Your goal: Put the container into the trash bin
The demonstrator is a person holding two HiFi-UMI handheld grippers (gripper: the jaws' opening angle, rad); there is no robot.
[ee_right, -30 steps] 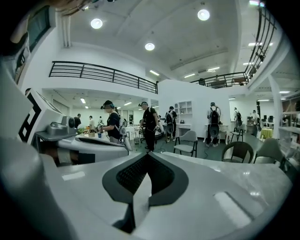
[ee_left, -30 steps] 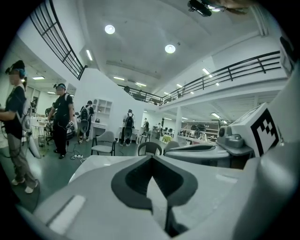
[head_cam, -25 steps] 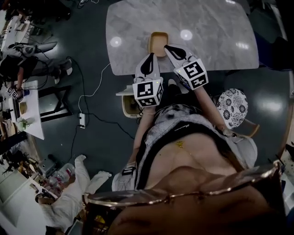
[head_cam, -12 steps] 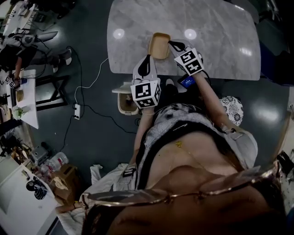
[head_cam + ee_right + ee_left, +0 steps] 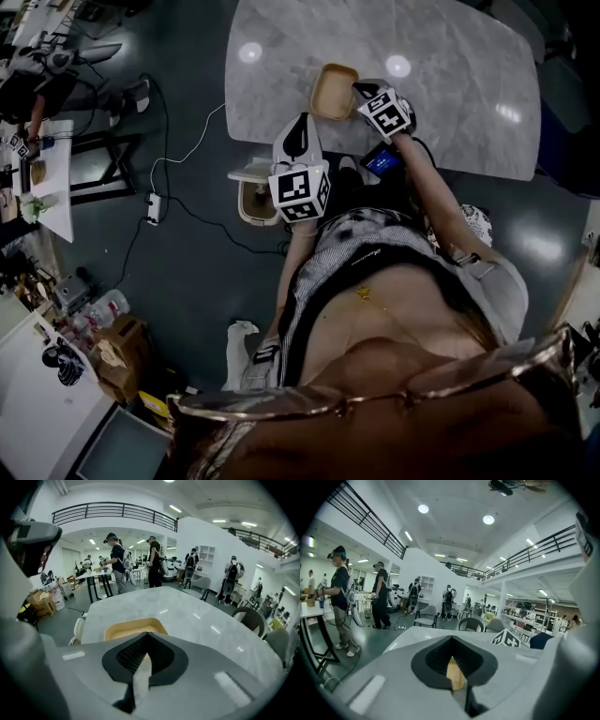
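Found the shallow tan rectangular container [image 5: 334, 91] resting open side up on the pale grey marble surface [image 5: 450, 84], close to its near edge. Saw the right gripper [image 5: 359, 90] closed with nothing between its jaws, tips just beside the container's right rim (contact impossible to judge). Noted the left gripper [image 5: 302, 122] likewise closed and empty, held off the surface at that near edge. Spotted the cream plastic trash bin [image 5: 248, 199] standing on the dark floor [image 5: 187, 272] below, apart from the container.
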